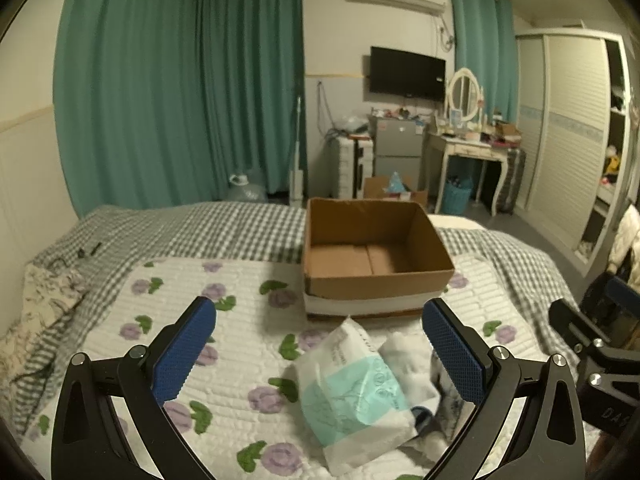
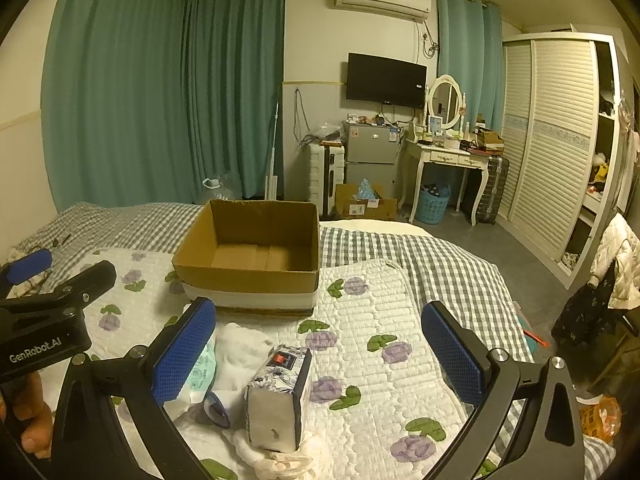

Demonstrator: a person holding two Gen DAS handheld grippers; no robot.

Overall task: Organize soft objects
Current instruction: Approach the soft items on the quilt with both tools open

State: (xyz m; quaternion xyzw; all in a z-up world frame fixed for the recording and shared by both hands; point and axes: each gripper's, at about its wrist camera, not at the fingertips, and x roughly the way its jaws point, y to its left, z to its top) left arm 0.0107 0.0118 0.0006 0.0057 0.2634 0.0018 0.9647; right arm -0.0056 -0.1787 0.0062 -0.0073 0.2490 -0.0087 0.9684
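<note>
Both grippers, left gripper [image 1: 319,330] and right gripper [image 2: 319,330], gape wide, holding nothing. Lower-centre tissue pack [image 1: 352,392] looks light, crinkly, slippery; pinch its middle. Cardboard box [image 1: 372,248] sits empty, centre frame.

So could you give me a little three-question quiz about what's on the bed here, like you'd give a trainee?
1. True or false: the cardboard box already holds items.
2. Which lies nearest the right gripper?
A. tissue pack
B. television
C. laundry basket
3. Fill in: both the left gripper and the right gripper are ____.

Key: 1 false; 2 A; 3 open.
</note>
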